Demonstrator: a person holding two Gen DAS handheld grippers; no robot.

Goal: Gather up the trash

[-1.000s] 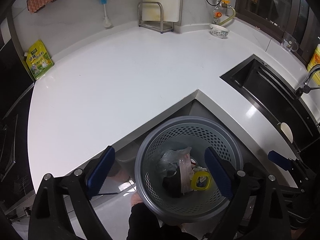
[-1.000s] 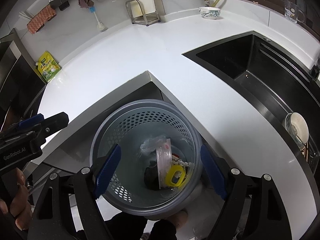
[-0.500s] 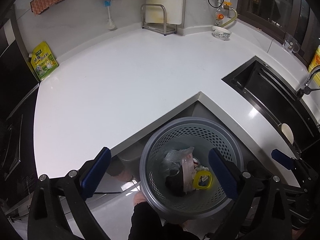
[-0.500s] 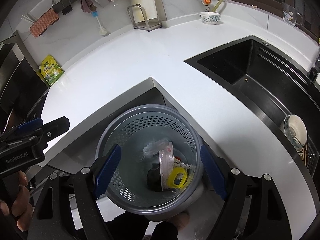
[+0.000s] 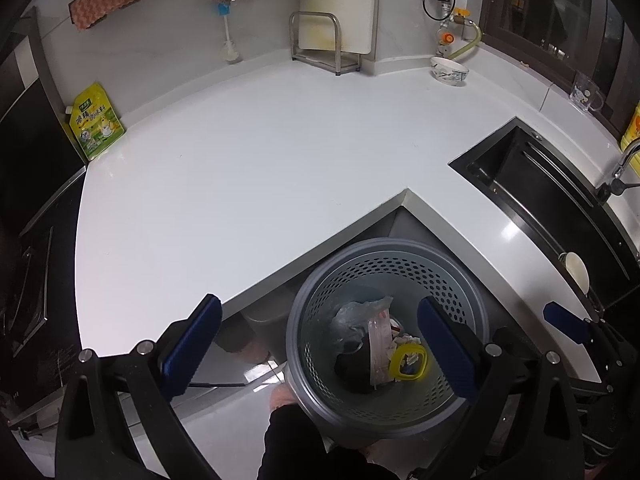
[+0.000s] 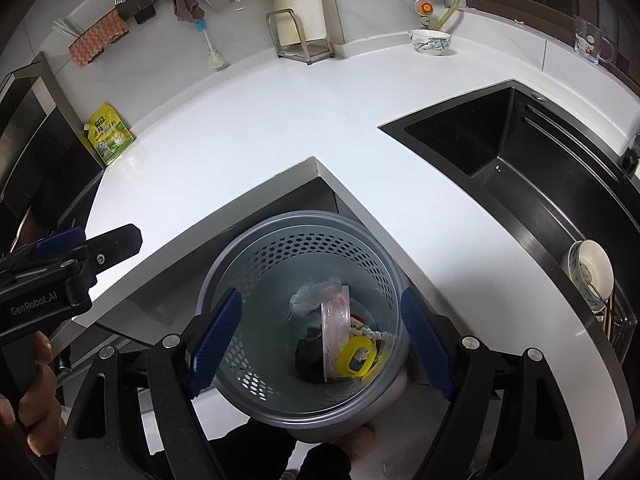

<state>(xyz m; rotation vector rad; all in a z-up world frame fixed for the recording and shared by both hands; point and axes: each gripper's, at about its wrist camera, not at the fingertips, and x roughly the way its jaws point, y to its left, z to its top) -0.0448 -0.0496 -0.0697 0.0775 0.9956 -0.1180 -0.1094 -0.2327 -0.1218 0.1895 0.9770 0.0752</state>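
Observation:
A grey perforated trash bin (image 5: pixel 316 280) stands on the floor in the inner corner of the white L-shaped counter (image 5: pixel 248 168). It holds a clear plastic bag (image 5: pixel 356 314), a flat pinkish packet, a dark lump and a yellow ring-shaped piece (image 5: pixel 408 364). The bin also shows in the right wrist view (image 6: pixel 276 256). My left gripper (image 5: pixel 320 348) is open and empty above the bin's left side. My right gripper (image 6: pixel 322 342) is open and empty above the bin.
A yellow-green pouch (image 5: pixel 95 122) leans at the counter's left end. A metal rack (image 5: pixel 316 46), a dish brush (image 5: pixel 228 36) and a bowl (image 5: pixel 449 71) stand at the back. A black sink (image 6: pixel 516 168) lies right, with a bowl (image 6: pixel 592 274) in it.
Both grippers have risen and drawn back a little from the bin, so more of the back wall shows. Both stay open and empty.

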